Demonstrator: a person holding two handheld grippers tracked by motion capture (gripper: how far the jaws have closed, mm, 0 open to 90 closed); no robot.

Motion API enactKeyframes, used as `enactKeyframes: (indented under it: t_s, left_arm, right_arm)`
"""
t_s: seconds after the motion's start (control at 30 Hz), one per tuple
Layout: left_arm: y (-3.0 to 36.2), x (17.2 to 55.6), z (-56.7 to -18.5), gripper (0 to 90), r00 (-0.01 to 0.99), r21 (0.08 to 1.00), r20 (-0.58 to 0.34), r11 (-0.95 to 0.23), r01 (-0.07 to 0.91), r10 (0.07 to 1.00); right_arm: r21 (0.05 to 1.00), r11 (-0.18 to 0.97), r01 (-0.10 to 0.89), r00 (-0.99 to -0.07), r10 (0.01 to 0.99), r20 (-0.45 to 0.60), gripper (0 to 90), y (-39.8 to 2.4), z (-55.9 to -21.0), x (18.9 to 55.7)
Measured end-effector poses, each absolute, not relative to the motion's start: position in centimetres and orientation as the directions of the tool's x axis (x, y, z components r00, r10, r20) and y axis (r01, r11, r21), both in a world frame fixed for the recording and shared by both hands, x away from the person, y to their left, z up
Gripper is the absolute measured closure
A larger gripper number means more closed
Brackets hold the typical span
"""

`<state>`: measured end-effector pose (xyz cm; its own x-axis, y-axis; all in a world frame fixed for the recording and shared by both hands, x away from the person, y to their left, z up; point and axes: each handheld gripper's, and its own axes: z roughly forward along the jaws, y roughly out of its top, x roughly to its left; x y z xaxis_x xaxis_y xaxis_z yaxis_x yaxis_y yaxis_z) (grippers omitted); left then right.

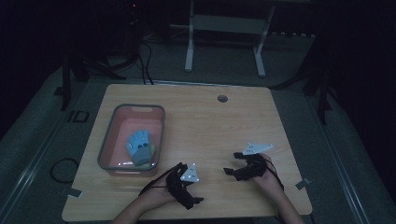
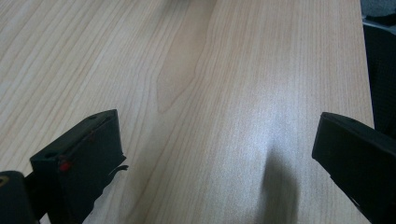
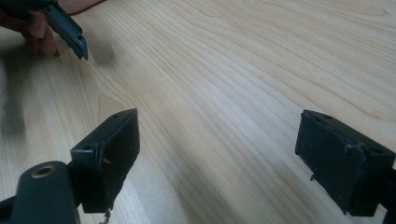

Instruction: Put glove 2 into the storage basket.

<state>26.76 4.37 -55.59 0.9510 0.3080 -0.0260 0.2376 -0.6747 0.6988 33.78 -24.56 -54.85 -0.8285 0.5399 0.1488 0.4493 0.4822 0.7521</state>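
The left gripper (image 2: pixel 219 154) stands with its 2 black jaws spread wide and nothing between them, just bare wood grain; the right gripper (image 3: pixel 217 154) is the same, jaws parted and empty over the table (image 1: pixel 224 126). In the high view both sit low near the front edge, the left gripper (image 1: pixel 187 184) in the person's left hand (image 1: pixel 156 196) and the right gripper (image 1: pixel 243 165) well apart from it.

The nearest thing to work on is the blue glove (image 1: pixel 140 147), lying inside the pink bin (image 1: pixel 161 126) toward its near end, just left of the left gripper. It looks to be soft fabric (knit, with a greenish cuff or patch at its near end, by the look of it), so I judge it light, limp and not fragile, and likely to droop and fold once lifted. It should not be slippery between the pads. A pinch on the cuff or on a bunched fold of the palm seems the safest hold; a single fingertip of the glove might stretch or slide out.

Much is hard to read. The room is dark and the high view is dim, so the glove's fingers blur together and I cannot tell whether it is 1 glove or a pair stacked. The bin's near wall hides the glove's lower edge. In the right gripper view, a jaw and fingertips (image 3: pixel 39 37) of the other hand are cut off at the top left corner.
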Motion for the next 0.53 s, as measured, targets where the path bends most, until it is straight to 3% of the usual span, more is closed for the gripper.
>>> enactKeyframes:
  t_s: [0.53]
  left_arm:
    - [4.7, 26.6, -55.8, 1.9, 0.948, 0.725, -0.031, -0.646, 0.24, 0.318]
  right_arm:
    - [0.773, 0.454, 0.443, -0.816, 0.562, 0.138, 13.9, -26.2, -55.5, 33.3]
